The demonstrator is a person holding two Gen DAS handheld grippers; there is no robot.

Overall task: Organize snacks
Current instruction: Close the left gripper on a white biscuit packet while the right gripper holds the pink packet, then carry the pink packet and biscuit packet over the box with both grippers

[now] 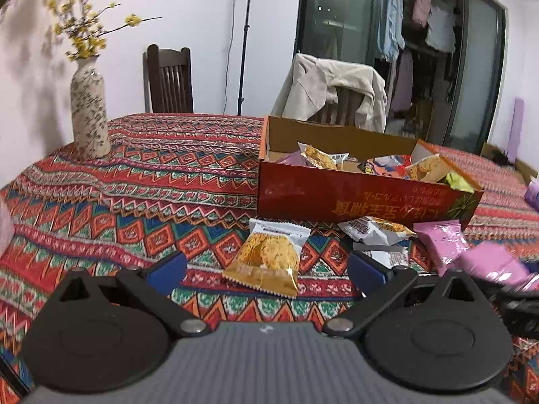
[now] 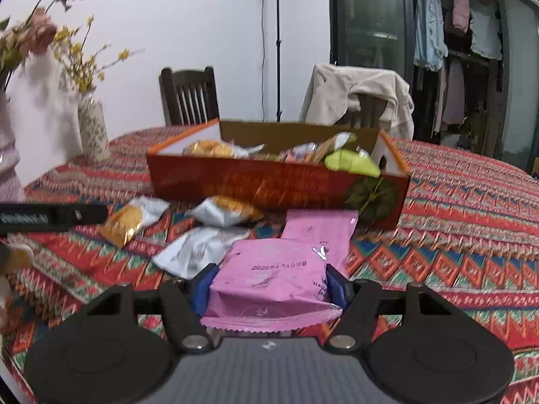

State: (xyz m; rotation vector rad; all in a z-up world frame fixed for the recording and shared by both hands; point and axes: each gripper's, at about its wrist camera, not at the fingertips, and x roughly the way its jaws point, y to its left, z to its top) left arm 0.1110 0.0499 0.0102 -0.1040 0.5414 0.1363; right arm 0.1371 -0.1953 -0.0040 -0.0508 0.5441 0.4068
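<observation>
A red cardboard box (image 1: 353, 195) holding several snack packets stands on the patterned table; it also shows in the right wrist view (image 2: 269, 185). My left gripper (image 1: 266, 269) is open, its blue pads on either side of a yellow-and-white cracker packet (image 1: 269, 256) lying on the cloth. My right gripper (image 2: 271, 286) is shut on a pink packet (image 2: 273, 276), held just above the table in front of the box. A second pink packet (image 2: 320, 229) lies behind it. White cracker packets (image 2: 225, 210) lie loose before the box.
A patterned vase (image 1: 89, 114) with yellow flowers stands at the table's far left. Two chairs stand behind the table, one draped with a beige jacket (image 1: 333, 87). More pink packets (image 1: 441, 239) lie right of the left gripper. The left gripper's black side (image 2: 50, 217) shows at left.
</observation>
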